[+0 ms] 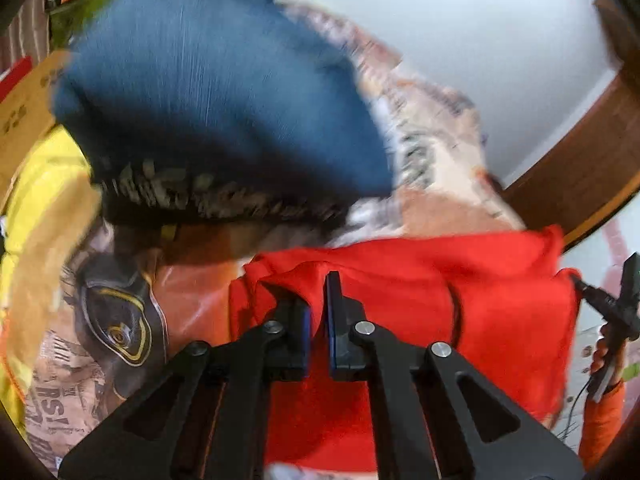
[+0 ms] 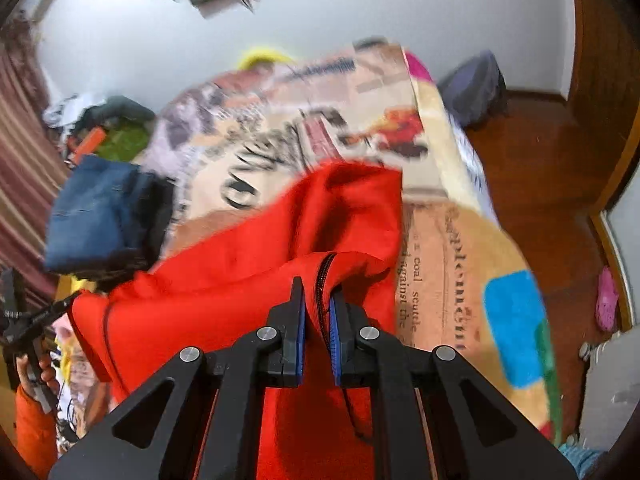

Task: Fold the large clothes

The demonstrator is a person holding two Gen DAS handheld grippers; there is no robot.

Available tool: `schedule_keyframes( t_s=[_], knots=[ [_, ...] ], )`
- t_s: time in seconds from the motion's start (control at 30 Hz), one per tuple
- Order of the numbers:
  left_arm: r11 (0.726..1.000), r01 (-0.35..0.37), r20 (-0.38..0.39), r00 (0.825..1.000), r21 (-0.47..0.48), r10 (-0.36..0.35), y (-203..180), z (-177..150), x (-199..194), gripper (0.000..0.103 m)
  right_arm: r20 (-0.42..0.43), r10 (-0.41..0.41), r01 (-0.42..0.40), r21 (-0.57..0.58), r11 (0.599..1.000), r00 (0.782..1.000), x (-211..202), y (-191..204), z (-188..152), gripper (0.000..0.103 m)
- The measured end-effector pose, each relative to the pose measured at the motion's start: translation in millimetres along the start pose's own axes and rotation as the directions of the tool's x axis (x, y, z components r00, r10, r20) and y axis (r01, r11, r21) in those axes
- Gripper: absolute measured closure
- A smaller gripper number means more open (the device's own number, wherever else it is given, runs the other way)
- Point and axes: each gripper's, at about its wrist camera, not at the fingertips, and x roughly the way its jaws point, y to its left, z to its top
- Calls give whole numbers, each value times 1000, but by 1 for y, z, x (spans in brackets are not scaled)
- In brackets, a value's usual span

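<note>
A large red garment [image 1: 440, 300] with a black zipper hangs stretched between both grippers above a bed. My left gripper [image 1: 318, 312] is shut on one edge of the red cloth. My right gripper [image 2: 318, 312] is shut on the zipper edge of the same red garment [image 2: 240, 280]. The other gripper shows at the far edge of each view, held in an orange-sleeved hand [image 1: 608, 344]. Both views are motion-blurred.
The bed has a printed blanket [image 2: 460, 248] with text and colour blocks. A folded blue denim piece [image 1: 208, 92] lies on it, also in the right wrist view [image 2: 100, 212]. A yellow cloth [image 1: 40, 208] lies at the left. Wooden floor [image 2: 552, 168] and a white wall lie beyond.
</note>
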Motion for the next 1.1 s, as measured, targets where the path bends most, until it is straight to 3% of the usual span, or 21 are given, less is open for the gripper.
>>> schedule_keyframes(
  t_s=[0.13,0.17,0.23,0.33,0.47,0.63,0.83,1.0,1.03,1.07,1.1],
  knots=[
    [999,-32,-69,997,-5,31,16,-9,34,83,-8,23,-22,20,1000,1000,9,-10,0,93],
    [999,-35,-72,997,2,35,16,-10,34,78,-8,25,-25,10,1000,1000,5,-8,-1,89],
    [998,-50,-72,996,30,52,13,-13,29,70,-15,8,-8,-14,1000,1000,-6,-6,0,85],
    [994,-85,-53,995,76,89,6,-18,13,51,-35,-17,15,-48,999,999,-19,-5,0,74],
    [991,-92,-32,995,101,95,9,-33,-8,45,-41,-26,23,-70,997,999,-34,-5,-15,63],
    [996,-55,-102,993,65,61,26,-66,-10,45,-89,-24,16,-89,996,996,-39,-6,-44,62],
    [1000,-12,-196,981,-8,10,37,-106,14,45,-158,-23,13,-64,998,987,-27,-10,-69,62],
    [996,28,-151,988,-82,-41,36,-118,11,45,-133,11,-13,-15,1000,991,-26,-11,-77,61],
    [997,26,-134,990,-68,-35,33,-118,8,50,-131,25,-26,-5,1000,991,-26,-11,-78,60],
    [999,33,-118,992,-38,-37,27,-117,3,67,-131,33,-34,-2,999,991,-26,-11,-79,62],
    [999,42,-116,992,-5,-42,21,-116,-1,76,-131,42,-43,-7,999,991,-27,-9,-79,68]
  ],
)
